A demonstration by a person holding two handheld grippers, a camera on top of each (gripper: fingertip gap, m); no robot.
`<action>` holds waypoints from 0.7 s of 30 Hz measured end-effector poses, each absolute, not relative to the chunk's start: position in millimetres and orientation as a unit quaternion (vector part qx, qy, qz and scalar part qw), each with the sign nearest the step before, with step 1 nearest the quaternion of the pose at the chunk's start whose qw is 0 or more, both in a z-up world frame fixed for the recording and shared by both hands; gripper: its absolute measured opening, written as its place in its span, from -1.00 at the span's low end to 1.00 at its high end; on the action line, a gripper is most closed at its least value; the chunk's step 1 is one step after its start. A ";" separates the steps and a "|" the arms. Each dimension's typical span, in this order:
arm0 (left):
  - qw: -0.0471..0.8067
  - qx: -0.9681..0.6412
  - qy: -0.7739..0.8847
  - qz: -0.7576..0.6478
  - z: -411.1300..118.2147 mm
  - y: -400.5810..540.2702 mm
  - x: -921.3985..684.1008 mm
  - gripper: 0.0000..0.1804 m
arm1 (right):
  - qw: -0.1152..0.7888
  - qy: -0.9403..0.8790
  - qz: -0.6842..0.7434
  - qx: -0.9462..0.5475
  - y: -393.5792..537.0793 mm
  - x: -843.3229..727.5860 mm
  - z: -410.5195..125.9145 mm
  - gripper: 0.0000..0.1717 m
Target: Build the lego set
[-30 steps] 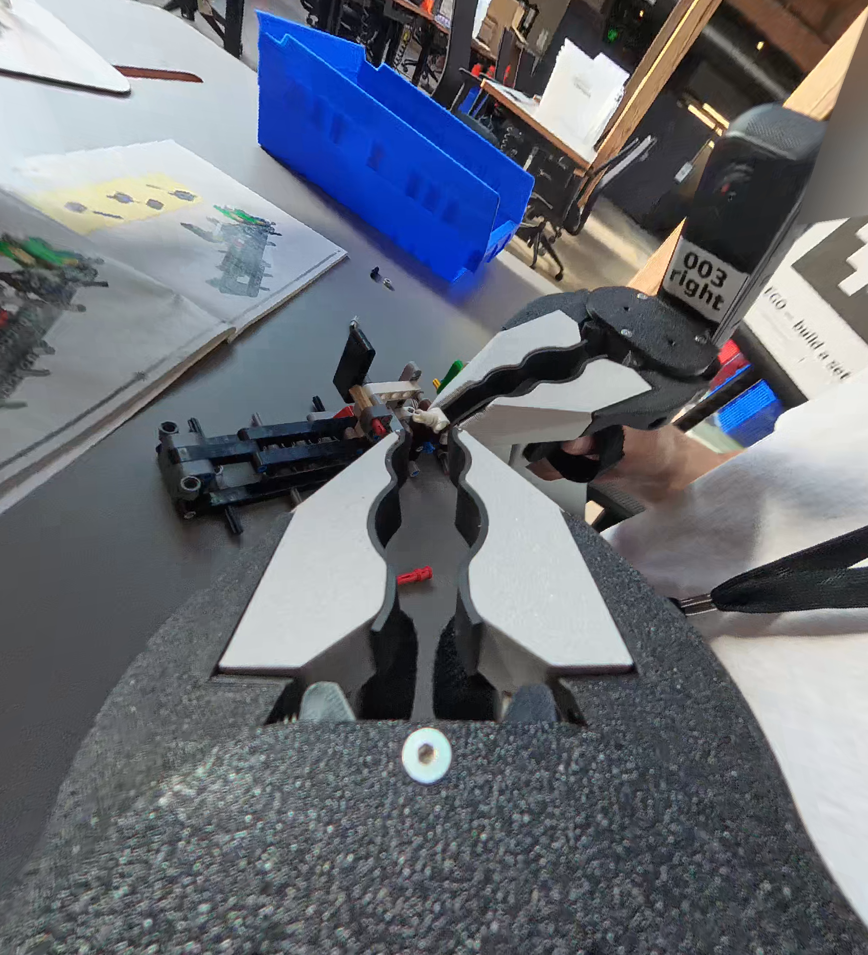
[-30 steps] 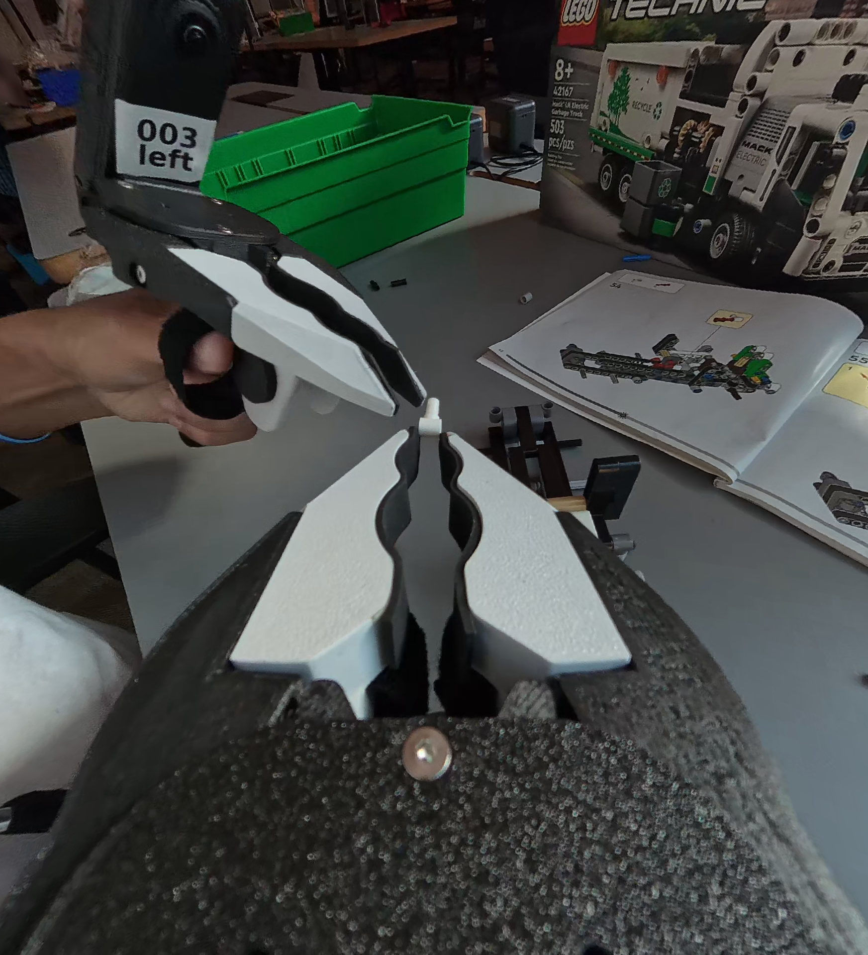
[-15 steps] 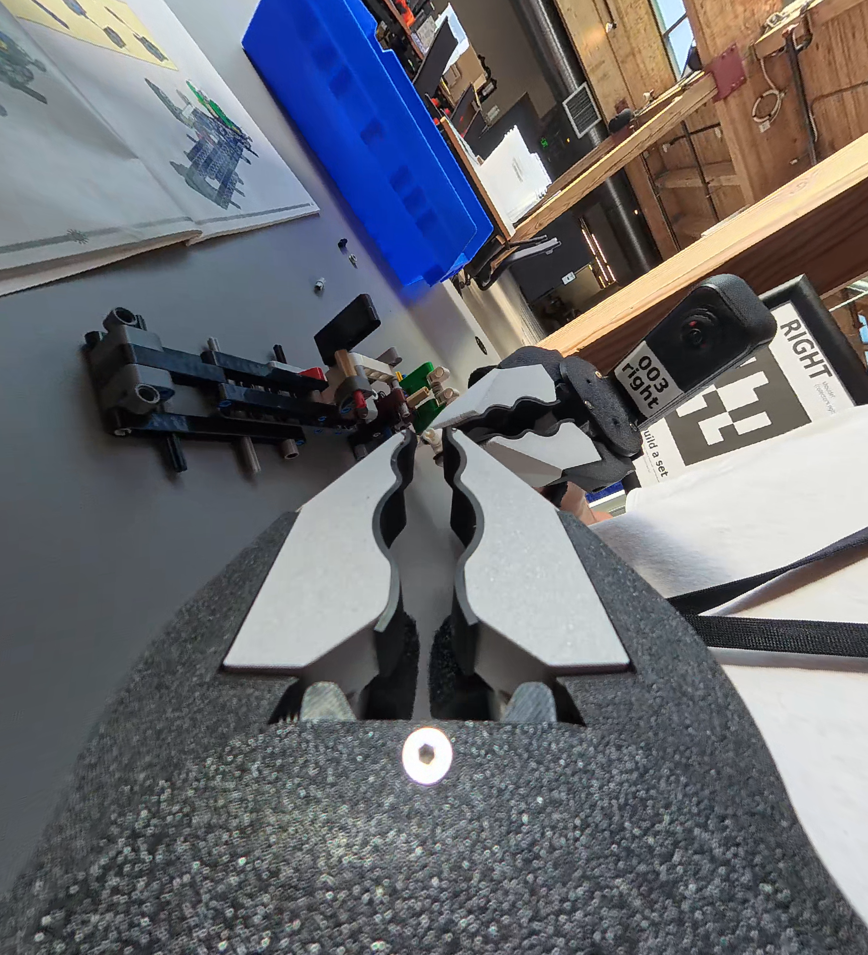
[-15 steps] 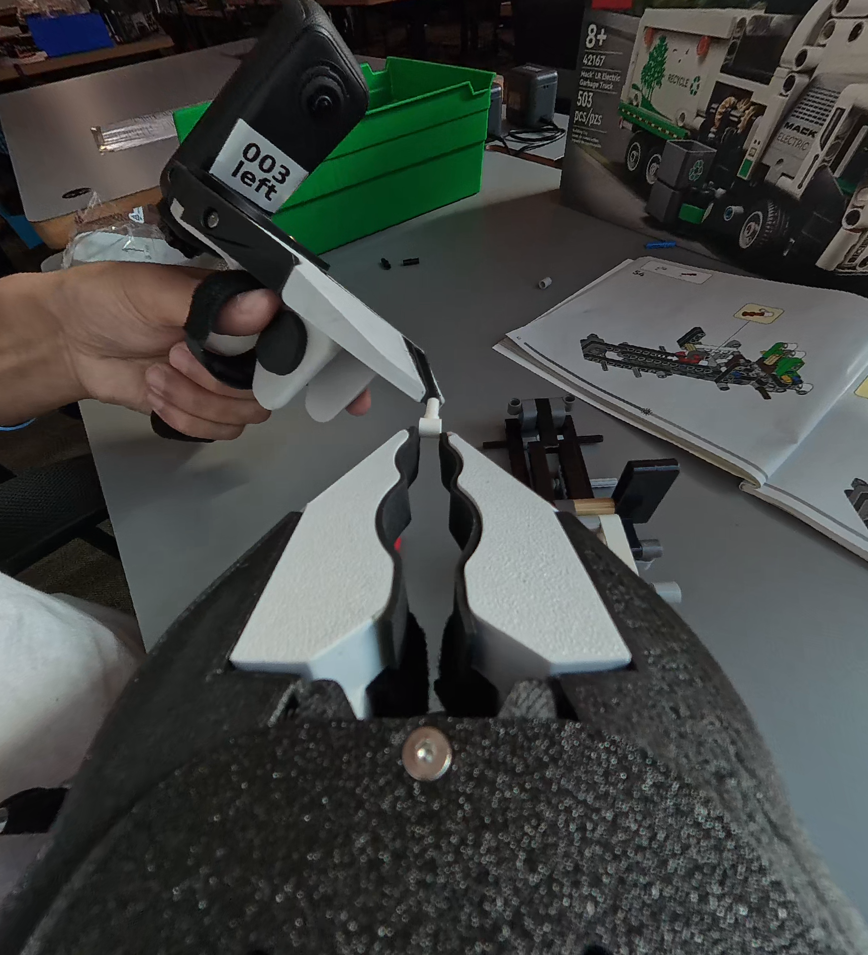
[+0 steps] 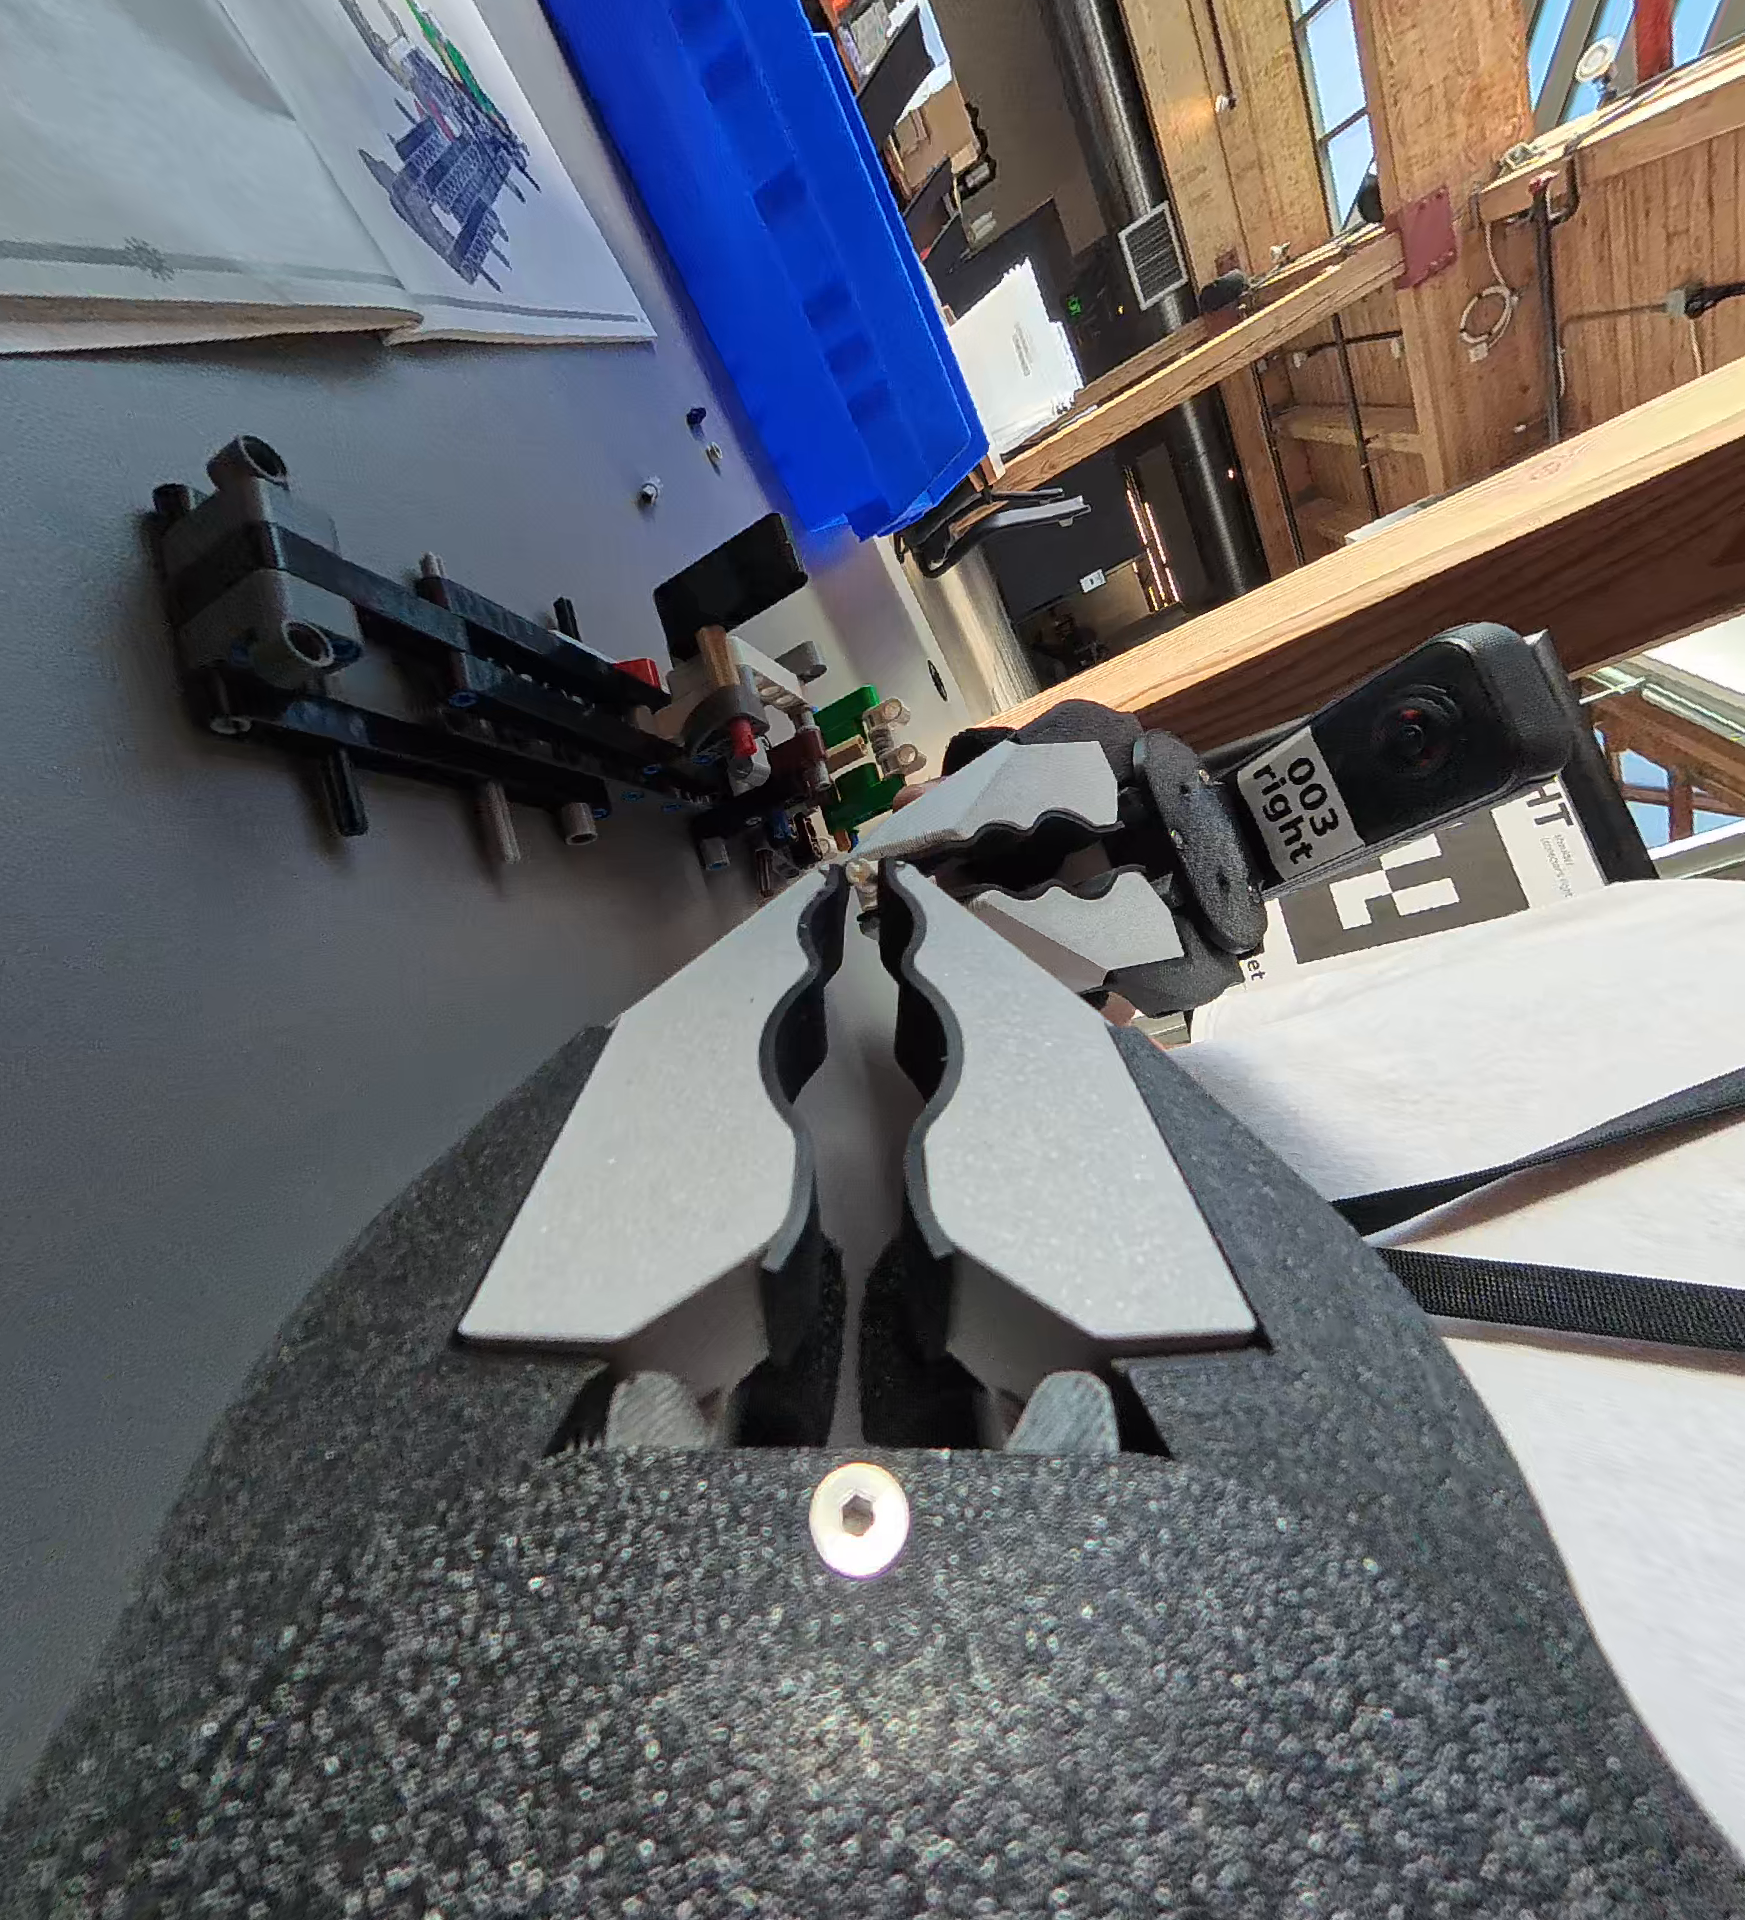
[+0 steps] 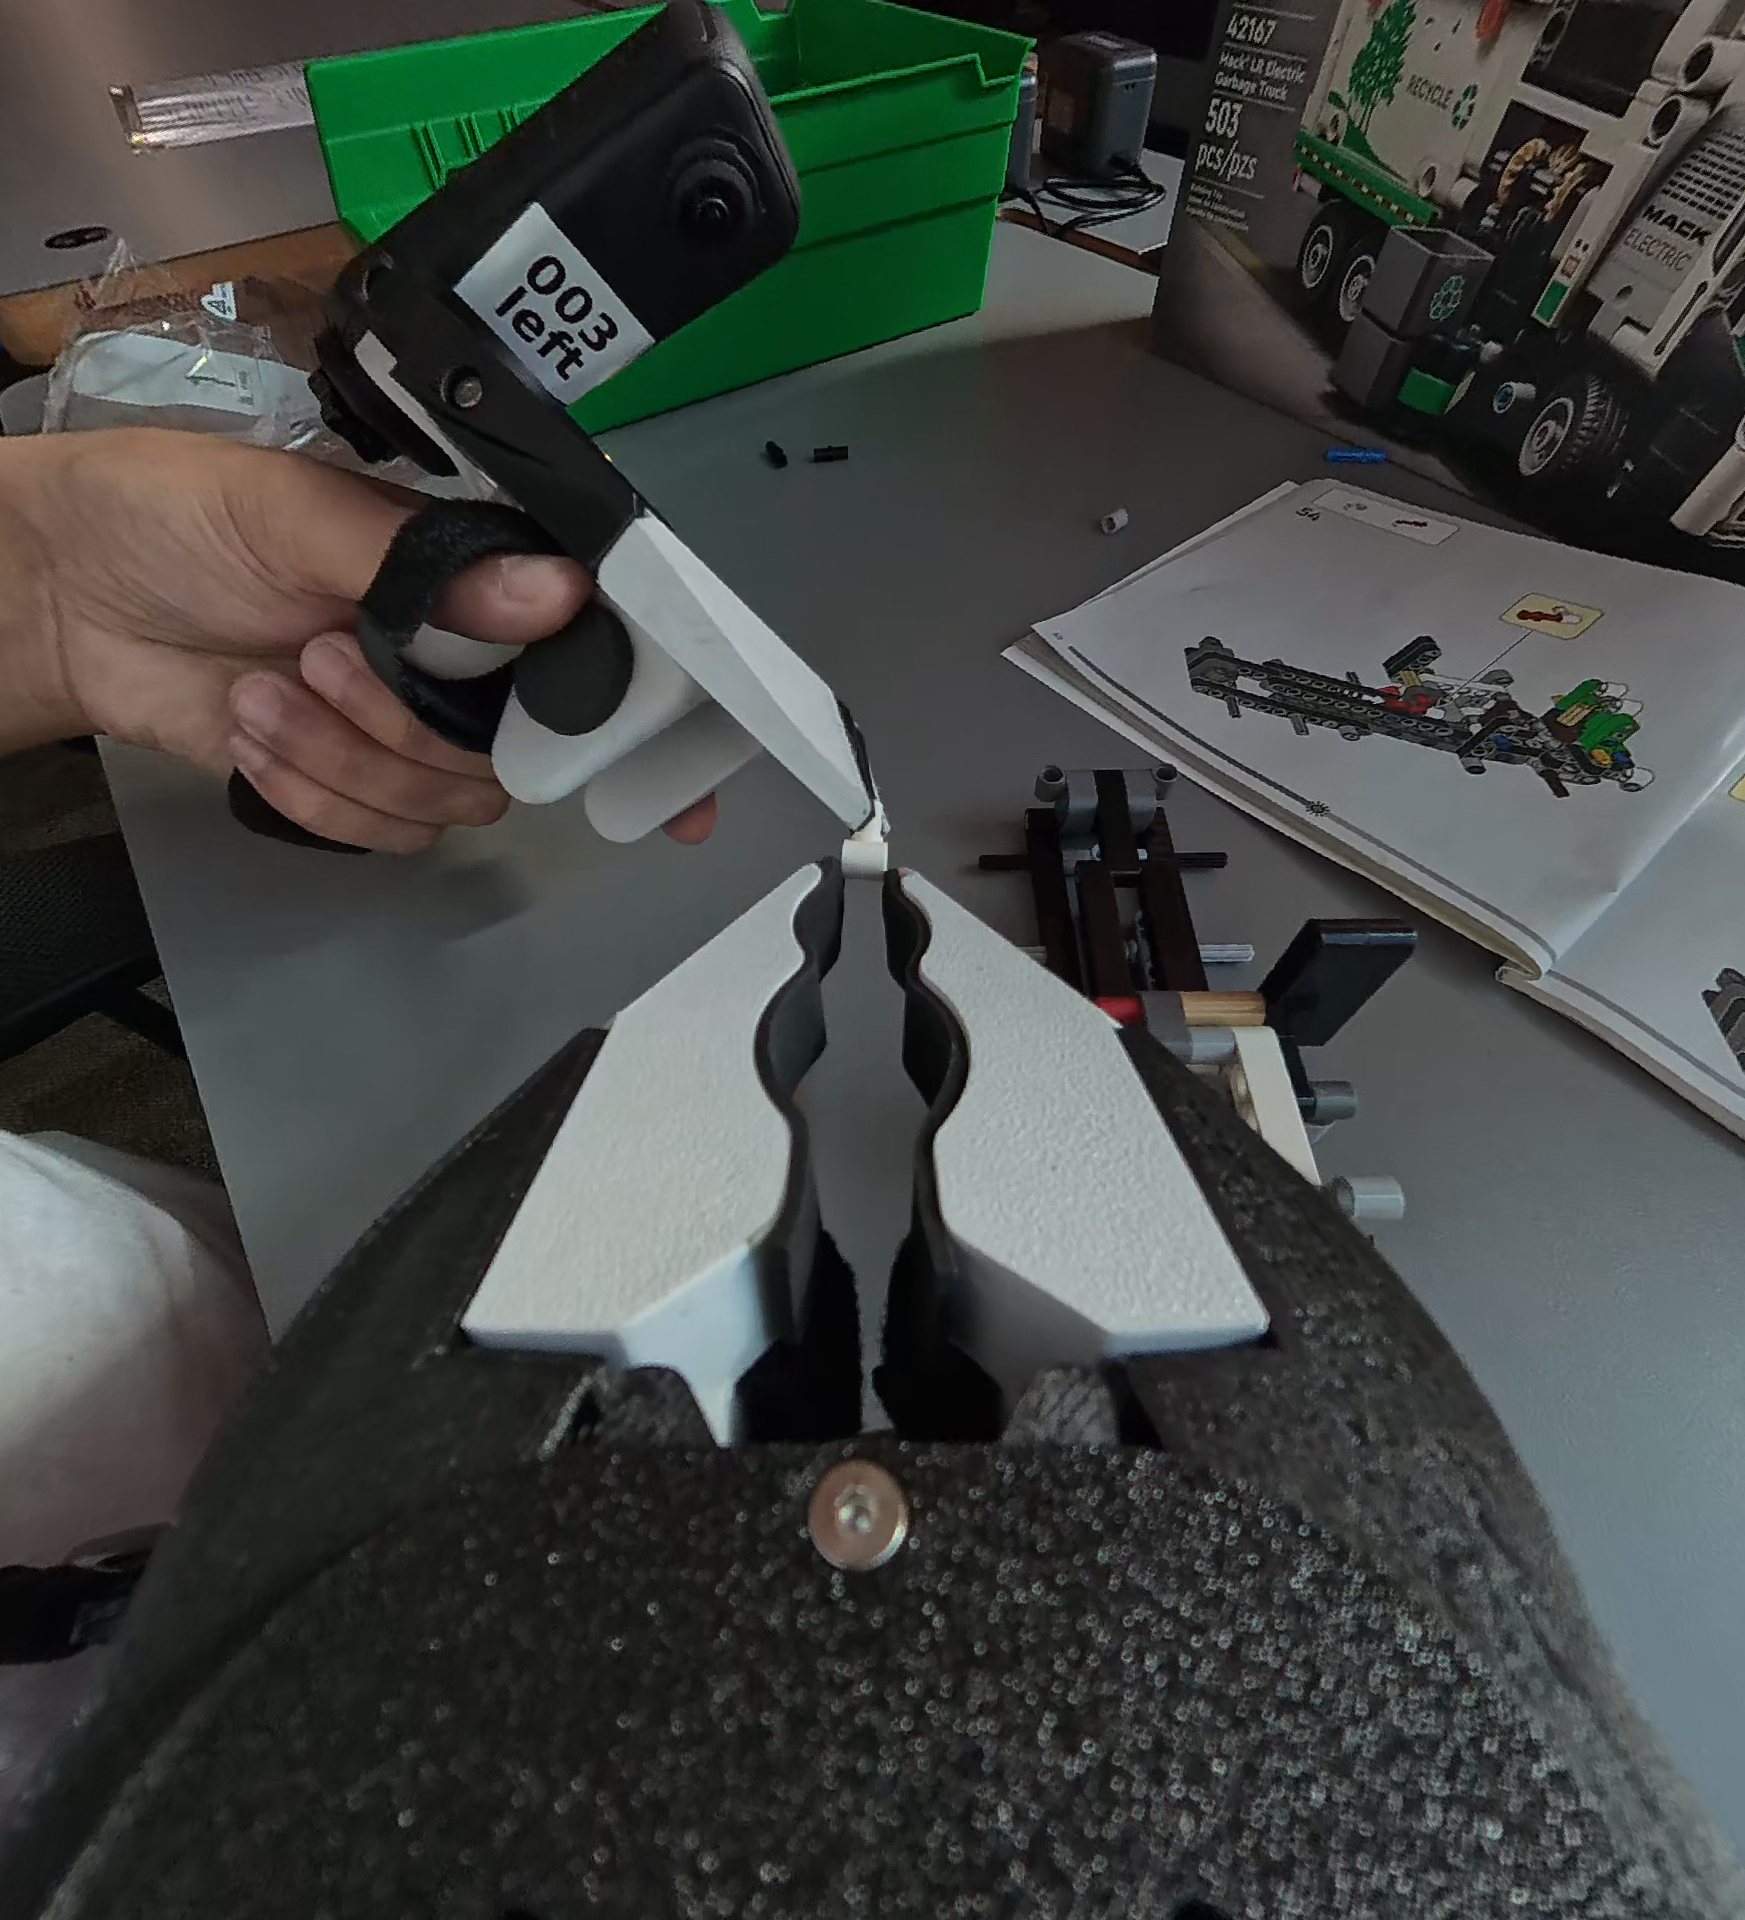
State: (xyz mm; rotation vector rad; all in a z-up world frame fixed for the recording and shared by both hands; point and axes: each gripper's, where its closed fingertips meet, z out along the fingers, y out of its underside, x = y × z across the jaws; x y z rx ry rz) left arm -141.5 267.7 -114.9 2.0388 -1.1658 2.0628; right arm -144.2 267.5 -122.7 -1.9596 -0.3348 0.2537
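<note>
In the right wrist view my right gripper (image 6: pixel 863 873) is shut on a small white connector piece (image 6: pixel 865 856), held above the grey table (image 6: pixel 432 987). My left gripper (image 6: pixel 870 805) comes down from the upper left, and its tips pinch the piece's upper stub. In the left wrist view my left gripper (image 5: pixel 860 881) has the same small white piece (image 5: pixel 857 871) between its nearly closed fingertips, and the right gripper (image 5: pixel 961 842) meets it from the right. A black and grey brick chassis (image 5: pixel 432 665) lies on the table just beyond; it also shows in the right wrist view (image 6: pixel 1117 904).
An open instruction booklet (image 6: pixel 1419 707) lies right of the chassis, and a printed toy box (image 6: pixel 1522 239) stands behind it. A green bin (image 6: pixel 847 187) stands at the back, a blue bin (image 5: pixel 795 239) on the other side. Small loose pieces (image 6: pixel 800 453) lie about. A hand (image 6: pixel 172 623) grips the left tool. My left and right fingertips are right by each other.
My left gripper tilted, moved in and narrowed its jaws, from standing open beside the white piece to pinching its stub. My right gripper kept holding the piece, nearly still.
</note>
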 end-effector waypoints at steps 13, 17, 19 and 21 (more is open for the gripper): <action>0.042 0.668 -0.321 0.669 -121.3 274.5 -141.8 -0.98 | 0.529 -0.151 0.107 -0.828 266.3 -141.1 -127.5 -0.82; 0.044 0.670 -0.326 0.666 -124.1 271.9 -140.3 -0.98 | 0.528 -0.153 0.106 -0.829 265.9 -141.5 -127.1 -0.82; 0.036 0.678 -0.332 0.655 -129.1 273.4 -141.2 -0.98 | 0.520 -0.158 0.107 -0.833 260.8 -140.1 -129.5 -0.82; 0.026 0.688 -0.339 0.641 -134.5 276.4 -144.3 -0.97 | 0.500 -0.173 0.111 -0.842 250.4 -140.8 -136.7 -0.82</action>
